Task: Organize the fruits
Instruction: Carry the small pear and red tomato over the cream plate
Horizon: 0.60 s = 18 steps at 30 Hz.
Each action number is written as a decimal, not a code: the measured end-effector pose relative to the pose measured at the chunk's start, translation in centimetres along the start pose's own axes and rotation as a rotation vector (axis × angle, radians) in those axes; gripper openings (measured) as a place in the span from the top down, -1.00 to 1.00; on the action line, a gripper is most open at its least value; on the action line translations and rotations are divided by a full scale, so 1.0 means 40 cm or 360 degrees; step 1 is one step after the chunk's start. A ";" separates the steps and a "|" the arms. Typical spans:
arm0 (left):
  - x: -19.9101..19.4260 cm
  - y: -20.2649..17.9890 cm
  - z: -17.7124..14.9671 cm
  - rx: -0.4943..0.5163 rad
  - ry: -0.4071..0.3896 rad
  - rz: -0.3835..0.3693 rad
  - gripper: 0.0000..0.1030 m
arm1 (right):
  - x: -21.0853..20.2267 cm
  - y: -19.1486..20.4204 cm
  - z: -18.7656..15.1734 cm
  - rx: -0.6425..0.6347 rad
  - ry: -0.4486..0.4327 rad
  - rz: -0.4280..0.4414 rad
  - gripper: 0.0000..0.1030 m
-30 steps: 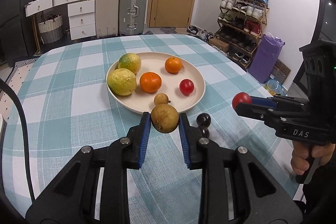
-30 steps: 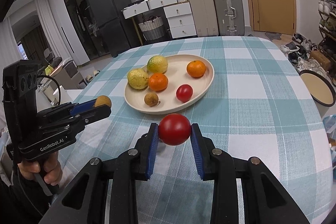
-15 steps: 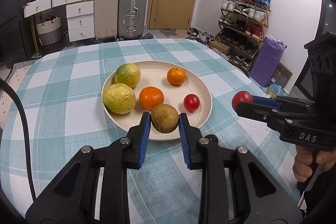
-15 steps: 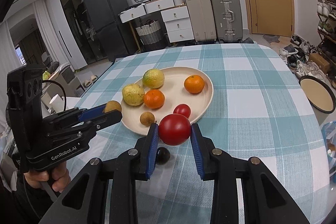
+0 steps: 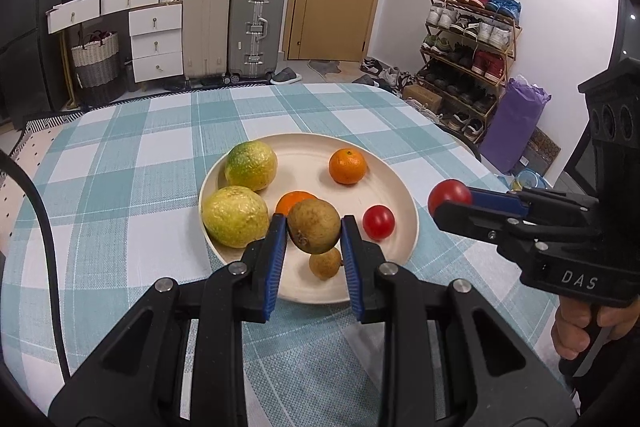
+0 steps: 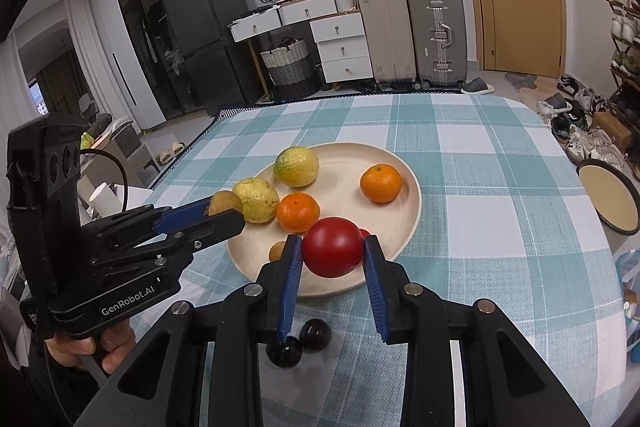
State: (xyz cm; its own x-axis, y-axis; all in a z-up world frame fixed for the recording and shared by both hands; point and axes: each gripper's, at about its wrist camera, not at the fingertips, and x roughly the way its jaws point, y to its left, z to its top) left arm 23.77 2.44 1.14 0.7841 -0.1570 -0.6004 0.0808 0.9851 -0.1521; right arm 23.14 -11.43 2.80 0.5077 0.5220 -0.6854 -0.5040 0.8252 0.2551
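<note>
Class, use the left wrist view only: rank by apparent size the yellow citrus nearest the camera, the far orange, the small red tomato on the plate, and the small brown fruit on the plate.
1. Yellow citrus
2. Far orange
3. Red tomato and small brown fruit: too alike to rank.

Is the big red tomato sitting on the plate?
No, the tomato is held up between the right gripper's fingers, above the plate.

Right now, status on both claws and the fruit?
Left claw shut on brown fruit. Right claw shut on red tomato. Both over plate. Two dark fruits on cloth.
</note>
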 end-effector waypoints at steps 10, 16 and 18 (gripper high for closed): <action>0.037 -0.004 -0.015 0.0011 0.0047 0.0000 0.53 | 0.060 -0.017 -0.011 0.0030 0.0074 -0.0001 0.39; 0.053 -0.009 -0.021 0.0021 0.0073 0.0000 0.53 | 0.079 -0.016 -0.007 0.0028 0.0079 0.0025 0.39; 0.054 -0.010 -0.022 0.0024 0.0073 -0.0006 0.53 | 0.083 -0.012 -0.008 0.0018 0.0081 0.0021 0.39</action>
State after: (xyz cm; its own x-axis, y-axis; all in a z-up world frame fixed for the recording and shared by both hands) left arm 24.87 1.64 -0.79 0.7547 -0.1633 -0.6355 0.0929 0.9854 -0.1429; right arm 24.84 -10.16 0.20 0.4647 0.5216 -0.7155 -0.5025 0.8207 0.2719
